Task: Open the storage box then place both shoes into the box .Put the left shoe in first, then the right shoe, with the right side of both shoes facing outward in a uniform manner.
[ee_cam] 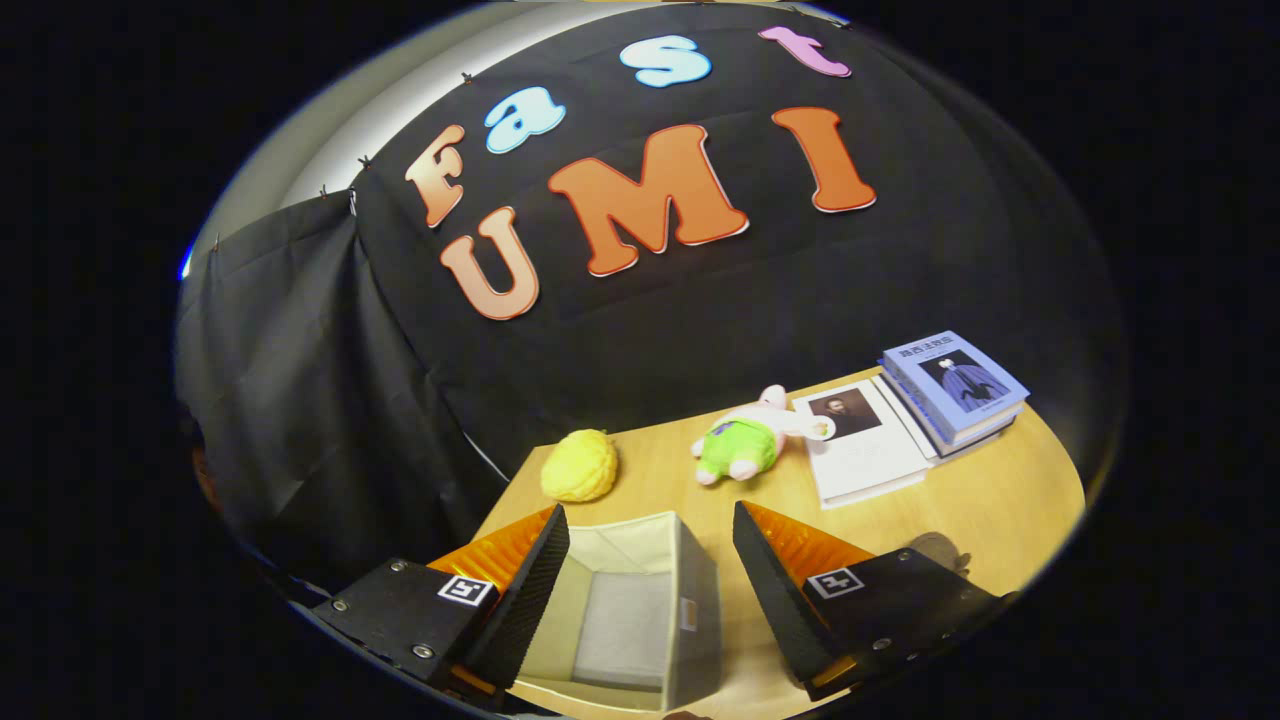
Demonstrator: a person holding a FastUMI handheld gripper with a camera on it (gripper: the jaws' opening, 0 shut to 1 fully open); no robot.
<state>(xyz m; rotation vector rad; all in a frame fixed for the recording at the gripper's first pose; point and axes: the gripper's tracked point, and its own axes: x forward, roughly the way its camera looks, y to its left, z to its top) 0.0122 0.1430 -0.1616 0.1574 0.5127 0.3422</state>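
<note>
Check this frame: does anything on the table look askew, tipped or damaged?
Nothing looks damaged or spilled. The storage box sits open and empty between the open gripper fingers. Beyond them, the plush toy lies on its side, overlapping the white book.

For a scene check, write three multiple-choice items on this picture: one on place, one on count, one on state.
1. Where is the beige fabric storage box?
A. between the gripper fingers
B. on the books
C. beside the plush toy

2. How many books lie on the wooden table?
A. one
B. two
C. five

3. What state is the box in?
A. lidded
B. open, nothing inside
C. holding a shoe

Key: 1 A, it sits between the spread fingers; 2 B, a white book and a blue book; 3 B, its bare floor shows.
</note>
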